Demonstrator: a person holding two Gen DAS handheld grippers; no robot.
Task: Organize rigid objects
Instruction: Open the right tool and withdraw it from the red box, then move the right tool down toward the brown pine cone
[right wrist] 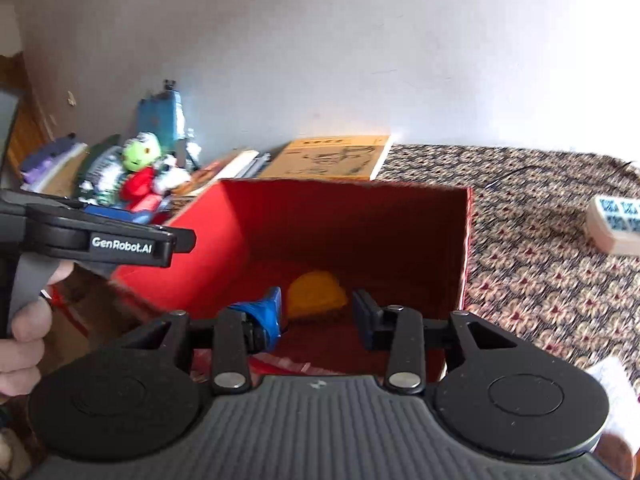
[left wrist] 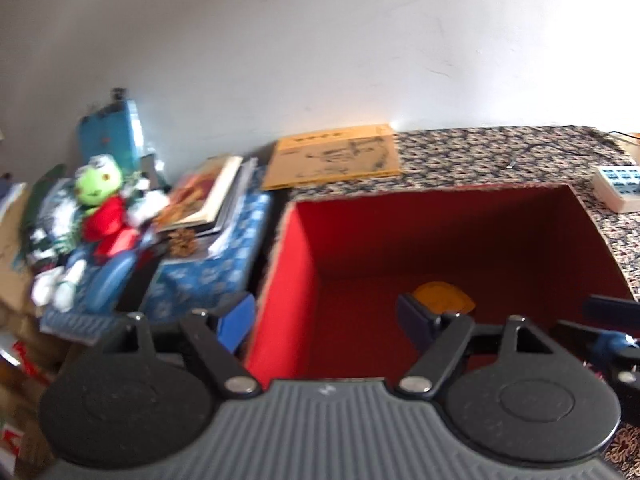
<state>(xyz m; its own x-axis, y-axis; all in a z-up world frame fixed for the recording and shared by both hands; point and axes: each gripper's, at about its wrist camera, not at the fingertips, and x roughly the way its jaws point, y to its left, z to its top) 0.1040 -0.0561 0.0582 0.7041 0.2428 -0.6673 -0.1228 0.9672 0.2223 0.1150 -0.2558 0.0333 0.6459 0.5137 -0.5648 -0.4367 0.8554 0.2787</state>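
Note:
A red open-topped box (left wrist: 296, 256) (right wrist: 208, 240) stands on a patterned cloth. An orange-yellow rounded object (left wrist: 442, 298) (right wrist: 316, 294) lies on its floor. My left gripper (left wrist: 324, 320) is open and empty, its fingers straddling the box's left wall. My right gripper (right wrist: 318, 314) is open and empty, held over the box's near edge above the orange object. The left gripper's body (right wrist: 108, 240) shows at the left of the right wrist view, with the hand that holds it.
A green-headed plush toy (left wrist: 102, 208) (right wrist: 140, 168), a stack of books (left wrist: 208, 196) and a blue patterned box (left wrist: 212, 268) lie left of the red box. A yellow booklet (left wrist: 336, 156) (right wrist: 332, 156) lies behind it. A white-and-blue block (left wrist: 618, 188) (right wrist: 616, 224) sits at the right.

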